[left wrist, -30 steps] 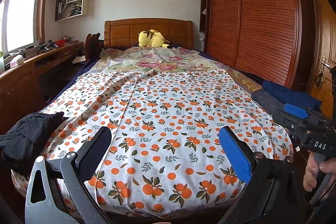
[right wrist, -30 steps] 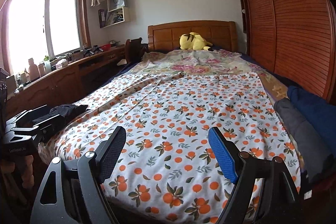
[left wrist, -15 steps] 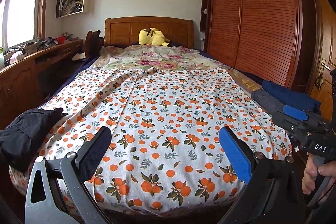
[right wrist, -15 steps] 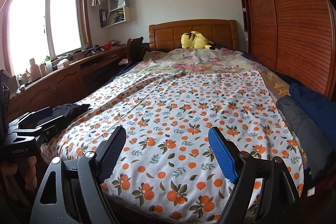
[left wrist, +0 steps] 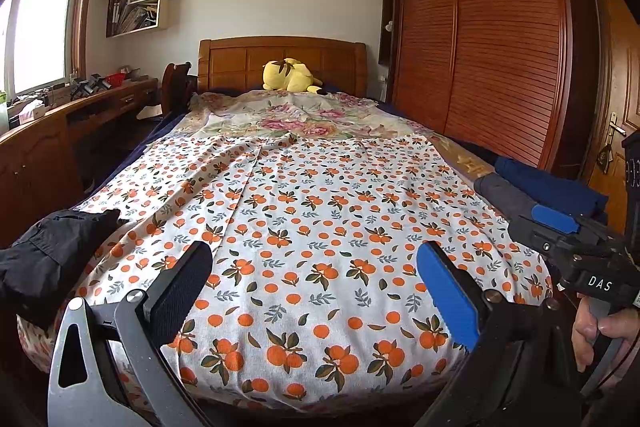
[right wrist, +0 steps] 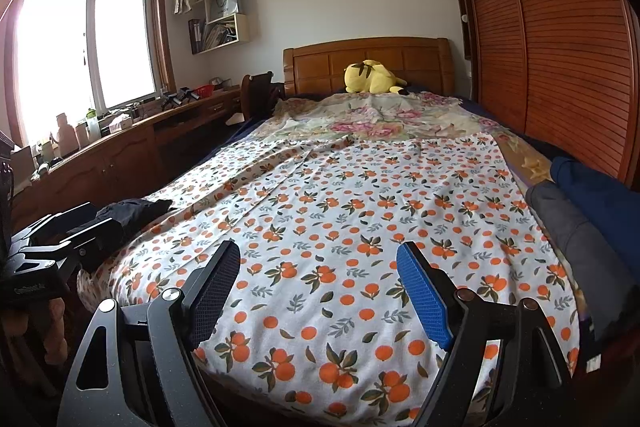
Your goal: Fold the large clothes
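Right claw (left wrist: 556, 223) body: white "DAS" lettering, above orange-print cloth (left wrist: 320, 227).

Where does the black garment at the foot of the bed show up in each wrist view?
Left wrist: the black garment lies at the far left edge, on the near left corner of the bed.
Right wrist: it sits left of centre, just behind the left gripper.
Shared landmark: the yellow plush toy by the headboard.
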The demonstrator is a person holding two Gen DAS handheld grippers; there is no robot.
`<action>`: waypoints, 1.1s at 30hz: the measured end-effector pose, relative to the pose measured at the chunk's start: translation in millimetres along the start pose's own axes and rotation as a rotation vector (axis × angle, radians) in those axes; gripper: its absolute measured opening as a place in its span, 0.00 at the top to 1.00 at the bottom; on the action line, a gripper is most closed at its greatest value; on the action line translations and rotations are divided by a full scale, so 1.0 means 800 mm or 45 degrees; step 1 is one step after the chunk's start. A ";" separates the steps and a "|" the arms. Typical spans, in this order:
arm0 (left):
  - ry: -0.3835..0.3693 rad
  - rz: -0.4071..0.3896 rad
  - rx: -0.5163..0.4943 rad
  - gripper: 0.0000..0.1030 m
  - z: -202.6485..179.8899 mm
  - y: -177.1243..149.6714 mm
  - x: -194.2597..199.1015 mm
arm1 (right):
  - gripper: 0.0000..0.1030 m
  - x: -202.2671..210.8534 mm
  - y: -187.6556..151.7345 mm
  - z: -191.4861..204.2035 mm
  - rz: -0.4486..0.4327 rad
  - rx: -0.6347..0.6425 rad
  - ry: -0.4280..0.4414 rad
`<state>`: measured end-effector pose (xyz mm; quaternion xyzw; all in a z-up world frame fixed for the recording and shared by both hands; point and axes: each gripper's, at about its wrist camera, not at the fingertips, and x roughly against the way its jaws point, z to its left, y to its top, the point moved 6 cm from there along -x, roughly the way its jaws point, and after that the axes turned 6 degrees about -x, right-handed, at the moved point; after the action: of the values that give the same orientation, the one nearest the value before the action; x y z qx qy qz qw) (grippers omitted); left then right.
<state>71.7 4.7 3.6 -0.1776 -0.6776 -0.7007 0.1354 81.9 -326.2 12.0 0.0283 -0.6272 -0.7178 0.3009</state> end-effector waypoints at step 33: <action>-0.016 -0.006 -0.005 0.01 -0.003 0.004 0.010 | 0.20 -0.001 0.003 0.001 -0.018 -0.019 0.017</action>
<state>65.4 2.3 10.1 -0.1806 -0.6776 -0.7011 0.1293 83.1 -324.8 13.8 0.0353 -0.6195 -0.7244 0.3003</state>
